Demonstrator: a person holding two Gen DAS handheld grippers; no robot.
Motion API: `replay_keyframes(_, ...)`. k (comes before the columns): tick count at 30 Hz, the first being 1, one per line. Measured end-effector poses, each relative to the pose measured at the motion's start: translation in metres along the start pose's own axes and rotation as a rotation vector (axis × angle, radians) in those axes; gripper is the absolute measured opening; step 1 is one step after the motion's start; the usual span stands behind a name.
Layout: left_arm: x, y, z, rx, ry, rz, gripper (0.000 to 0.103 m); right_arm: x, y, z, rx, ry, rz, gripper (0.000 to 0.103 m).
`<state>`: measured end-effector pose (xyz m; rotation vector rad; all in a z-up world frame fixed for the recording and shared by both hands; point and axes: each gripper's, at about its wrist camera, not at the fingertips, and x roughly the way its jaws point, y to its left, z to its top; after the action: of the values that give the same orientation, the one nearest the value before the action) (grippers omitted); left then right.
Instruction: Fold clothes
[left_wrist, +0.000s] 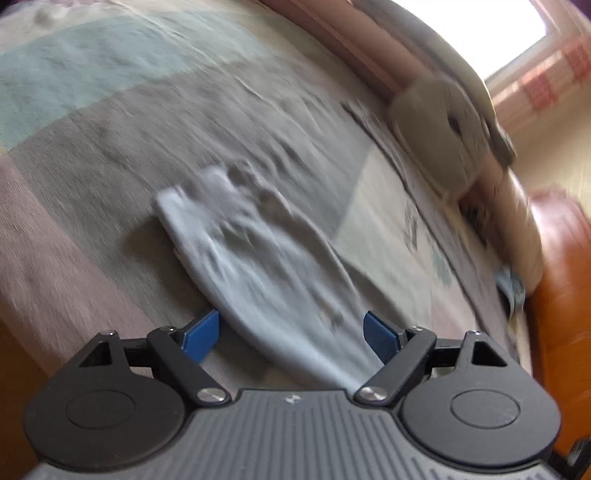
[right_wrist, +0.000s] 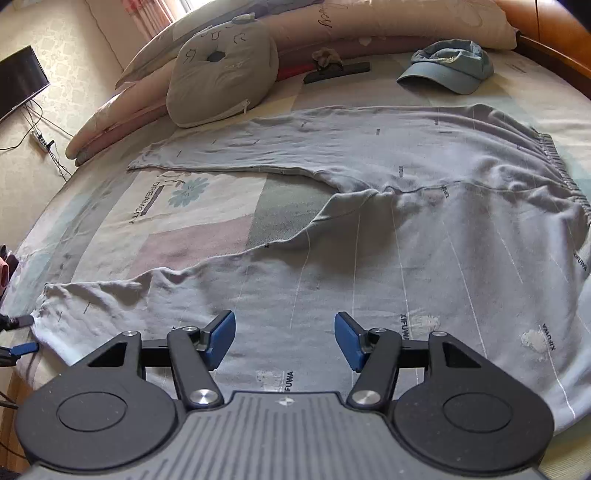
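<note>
- The grey trousers (right_wrist: 424, 206) lie spread flat on the bed (right_wrist: 177, 229), waistband at the far right, both legs running left and splayed apart.
- The right tool (right_wrist: 284, 338) hangs above the nearer leg with its blue fingers wide apart, gripping nothing.
- The left tool (left_wrist: 291, 332), also wide open, sits at the nearer leg's cuff (left_wrist: 229, 229); this view is blurred.
- Beyond the trousers sit a grey cushion (right_wrist: 221, 70) and a blue cap (right_wrist: 450, 66).
</note>
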<state>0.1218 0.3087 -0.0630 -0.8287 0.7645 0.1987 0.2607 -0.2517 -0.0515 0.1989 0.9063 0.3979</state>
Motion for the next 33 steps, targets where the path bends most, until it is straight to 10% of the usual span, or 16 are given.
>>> replay_keyframes(9,0.007,0.049,0.02,-0.29,-0.101,-0.167,0.084,0.003,0.008,0.002,-0.001,0.012,-0.006,0.068)
replay_keyframes(15,0.019,0.044,0.018,-0.244,-0.049,-0.229,0.084,0.006,0.013,0.003,-0.003,0.021,-0.008,0.069)
replay_keyframes(19,0.025,0.05,0.027,-0.252,-0.065,-0.216,0.07,0.008,0.024,0.003,-0.053,0.031,0.017,0.069)
replay_keyframes(21,0.022,0.047,0.024,-0.223,-0.073,-0.156,0.046,0.009,0.031,0.004,-0.081,0.037,0.03,0.069)
replay_keyframes(23,0.02,0.044,0.021,-0.202,-0.075,-0.076,0.001,0.01,0.037,0.004,-0.11,0.042,0.044,0.069)
replay_keyframes(27,0.011,0.02,0.023,-0.076,-0.076,0.064,0.0,0.013,0.049,0.005,-0.166,0.053,0.072,0.069)
replay_keyframes(33,-0.027,-0.016,0.027,0.013,-0.128,0.047,0.0,0.013,0.082,0.007,-0.347,0.056,0.124,0.069)
